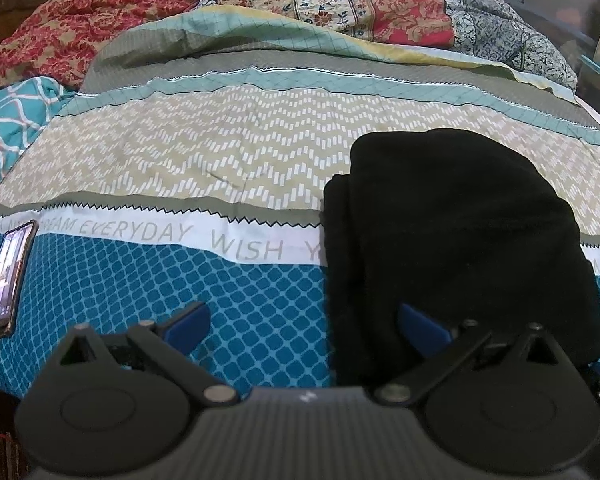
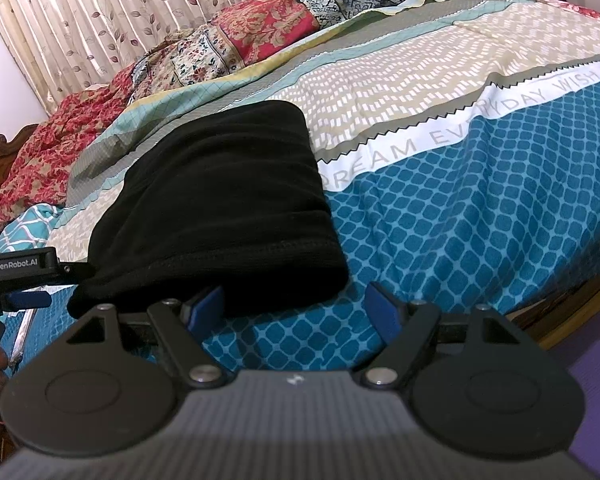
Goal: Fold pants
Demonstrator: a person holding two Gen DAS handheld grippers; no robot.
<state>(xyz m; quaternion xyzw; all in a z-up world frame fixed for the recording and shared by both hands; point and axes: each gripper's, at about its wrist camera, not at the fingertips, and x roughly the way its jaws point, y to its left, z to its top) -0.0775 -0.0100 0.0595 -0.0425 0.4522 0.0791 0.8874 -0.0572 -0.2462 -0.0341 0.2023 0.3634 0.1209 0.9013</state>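
black pants (image 1: 456,248) lie folded in a thick bundle on the bedsheet (image 1: 228,160), approx 2 o'clock in left view, 10 o'clock in right view. left gripper (image 1: 304,322) & right gripper (image 2: 296,308) both spread wide, holding nothing. phone (image 1: 6,276) at 9 o'clock on sheet, left view.

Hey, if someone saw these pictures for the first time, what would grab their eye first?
The black pants, folded into a thick bundle, lie on the blue, white and beige patterned bedsheet. Both tools are open: the left tool and the right tool frame the bundle's near edge. A lit phone lies at the bed's left edge.
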